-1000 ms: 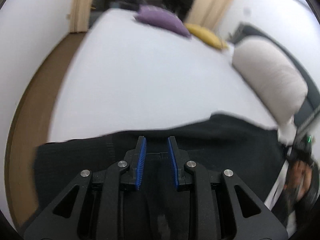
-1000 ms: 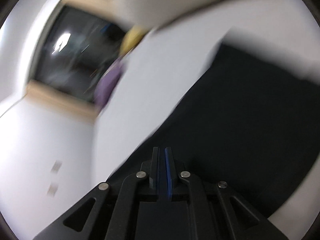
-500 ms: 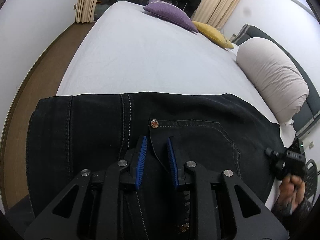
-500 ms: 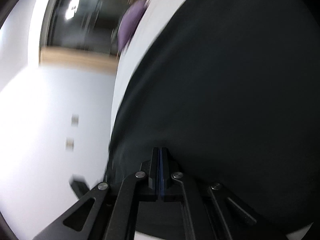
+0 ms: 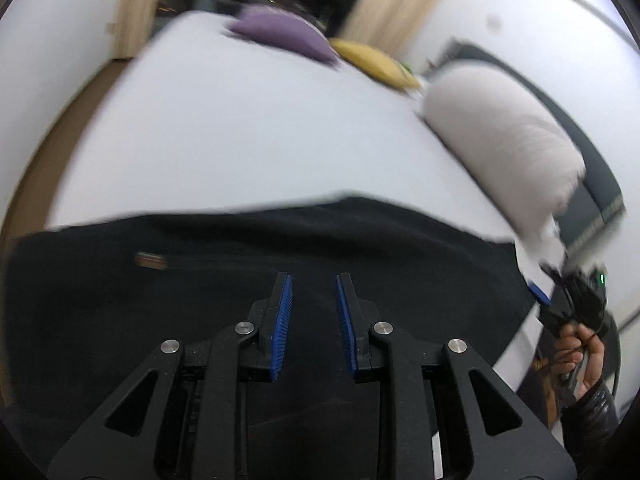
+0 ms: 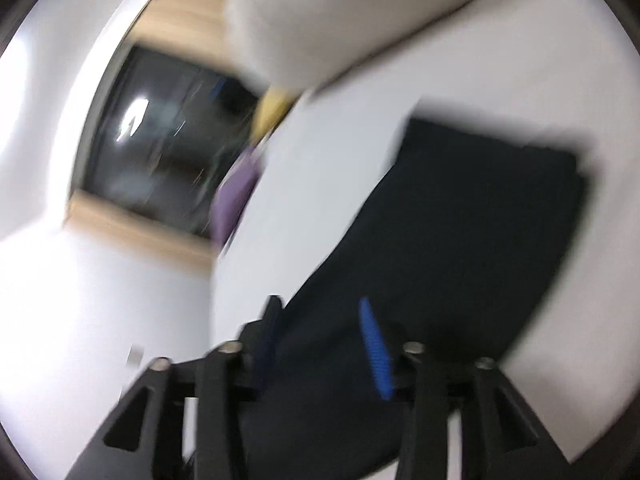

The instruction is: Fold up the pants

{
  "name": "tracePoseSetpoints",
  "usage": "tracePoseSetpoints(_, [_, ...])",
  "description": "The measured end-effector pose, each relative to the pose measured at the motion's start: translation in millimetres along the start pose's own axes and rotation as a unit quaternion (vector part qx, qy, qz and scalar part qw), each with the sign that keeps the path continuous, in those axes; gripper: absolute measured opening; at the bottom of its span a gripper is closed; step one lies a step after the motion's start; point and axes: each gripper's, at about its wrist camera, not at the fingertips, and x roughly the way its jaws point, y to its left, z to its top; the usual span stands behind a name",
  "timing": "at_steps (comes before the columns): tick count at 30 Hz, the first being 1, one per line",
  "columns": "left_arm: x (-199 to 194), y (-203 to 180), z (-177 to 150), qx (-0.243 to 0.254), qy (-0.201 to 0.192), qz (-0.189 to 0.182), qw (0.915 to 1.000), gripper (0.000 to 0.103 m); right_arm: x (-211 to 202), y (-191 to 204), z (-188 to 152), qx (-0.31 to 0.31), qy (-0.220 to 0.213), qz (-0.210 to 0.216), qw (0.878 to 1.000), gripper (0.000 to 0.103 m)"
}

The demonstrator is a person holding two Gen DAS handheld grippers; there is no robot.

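My view across a white bed point(image 5: 240, 128) takes in a purple cushion point(image 5: 280, 36), a yellow cushion point(image 5: 376, 62) and a pale pillow point(image 5: 508, 132), with beige curtains point(image 5: 138, 4) framing a dark window point(image 6: 160, 148), white walls point(image 5: 44, 40) and brown floor point(image 5: 36, 168).

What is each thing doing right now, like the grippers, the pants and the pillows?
left gripper: open, over the pants, holding nothing
right gripper: open, over the pants, holding nothing
black pants: lying flat on the bed
bed: covered by a white sheet
purple pillow: lying at the far end of the bed
yellow pillow: lying beside the purple one
white pillow: lying on the bed's edge
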Motion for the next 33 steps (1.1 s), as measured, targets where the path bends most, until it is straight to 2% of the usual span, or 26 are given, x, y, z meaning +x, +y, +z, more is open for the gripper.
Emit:
tracePoseSetpoints(2, [22.1, -15.8, -8.1, 0.022, 0.035, 0.002, 0.9991, 0.022, 31.8, 5.6, -20.3, 0.000, 0.044, 0.021, 0.999, 0.049])
tracePoseSetpoints(3, [33.6, -18.7, -15.6, 0.031, 0.058, 0.009, 0.9978, 0.022, 44.3, -1.5, -22.4, 0.010, 0.055, 0.016, 0.998, 0.049])
tracePoseSetpoints(4, [41.9, -16.6, -25.3, 0.038, 0.074, 0.019, 0.9963, 0.021, 56.5, -12.0, -23.8, 0.030, 0.068, 0.005, 0.997, 0.045])
tracePoseSetpoints(5, [44.1, -13.8, -32.6, 0.046, 0.073, 0.018, 0.9961, 0.021, 55.0, -37.1, -12.9, 0.045, 0.073, 0.002, 0.996, 0.024])
tracePoseSetpoints(6, [40.1, -10.2, -37.6, 0.049, 0.059, 0.010, 0.9970, 0.021, 53.2, -46.5, -3.0, 0.051, 0.073, -0.001, 0.996, 0.010])
tracePoseSetpoints(8, [36.1, -2.3, -42.5, 0.032, 0.059, 0.001, 0.9977, 0.021, 35.2, -63.0, 12.5, 0.051, 0.053, -0.035, 0.997, 0.004])
tracePoseSetpoints(9, [35.9, -0.8, -41.8, 0.026, 0.061, -0.002, 0.9978, 0.021, 33.2, -58.9, 12.5, 0.053, 0.035, -0.055, 0.996, 0.004])
tracePoseSetpoints(10, [37.6, 0.4, -42.0, 0.024, 0.064, -0.001, 0.9977, 0.021, 8.5, -69.5, 29.2, 0.054, 0.007, -0.089, 0.995, 0.005])
tracePoseSetpoints(11, [36.4, 6.8, -42.3, 0.022, 0.063, -0.001, 0.9977, 0.021, -13.7, -73.6, 38.0, 0.055, -0.015, -0.115, 0.992, 0.013])
tracePoseSetpoints(12, [35.7, 7.1, -43.2, 0.021, 0.061, 0.000, 0.9979, 0.021, -31.3, -76.3, 48.1, 0.057, -0.036, -0.141, 0.988, 0.030])
tracePoseSetpoints(14, [37.2, 8.8, -41.6, 0.019, 0.059, 0.002, 0.9981, 0.021, -62.5, -81.9, 58.6, 0.065, -0.082, -0.158, 0.982, 0.053])
tracePoseSetpoints(15, [36.9, 9.9, -41.2, 0.018, 0.058, 0.002, 0.9982, 0.021, -78.3, -86.6, 66.3, 0.065, -0.101, -0.163, 0.979, 0.055])
tracePoseSetpoints(17, [42.4, 8.8, -38.5, 0.017, 0.058, 0.001, 0.9982, 0.021, -95.9, -88.8, 63.4, 0.071, -0.118, -0.159, 0.978, 0.055])
tracePoseSetpoints(18, [42.7, 9.5, -37.6, 0.017, 0.058, 0.002, 0.9982, 0.021, -91.0, -90.9, 60.0, 0.082, -0.116, -0.151, 0.978, 0.055])
tracePoseSetpoints(19, [42.6, 9.8, -37.0, 0.017, 0.058, 0.002, 0.9981, 0.021, -106.6, -122.1, 67.2, 0.099, -0.110, -0.148, 0.978, 0.055])
tracePoseSetpoints(20, [43.7, 8.4, -36.0, 0.018, 0.059, 0.002, 0.9981, 0.021, -100.1, -129.0, 69.4, 0.113, -0.105, -0.148, 0.977, 0.055])
tracePoseSetpoints(24, [45.4, 7.1, -34.7, 0.017, 0.059, 0.001, 0.9981, 0.021, -89.1, -149.1, 62.7, 0.161, -0.103, -0.104, 0.976, 0.054])
tracePoseSetpoints(25, [48.4, 4.1, -35.8, 0.017, 0.059, 0.003, 0.9981, 0.021, -86.0, -149.3, 46.8, 0.163, -0.103, -0.093, 0.977, 0.054])
tracePoseSetpoints(26, [49.7, 4.8, -37.8, 0.018, 0.059, 0.003, 0.9981, 0.021, -82.2, -149.7, 48.1, 0.165, -0.099, -0.079, 0.978, 0.054])
tracePoseSetpoints(28, [51.8, 0.0, -37.2, 0.018, 0.058, 0.005, 0.9981, 0.021, -103.2, -186.8, 33.4, 0.174, -0.095, -0.066, 0.978, 0.052])
tracePoseSetpoints(33, [52.4, -1.3, -35.7, 0.016, 0.058, 0.004, 0.9982, 0.021, -87.0, -187.4, 46.4, 0.200, -0.099, -0.032, 0.974, 0.049])
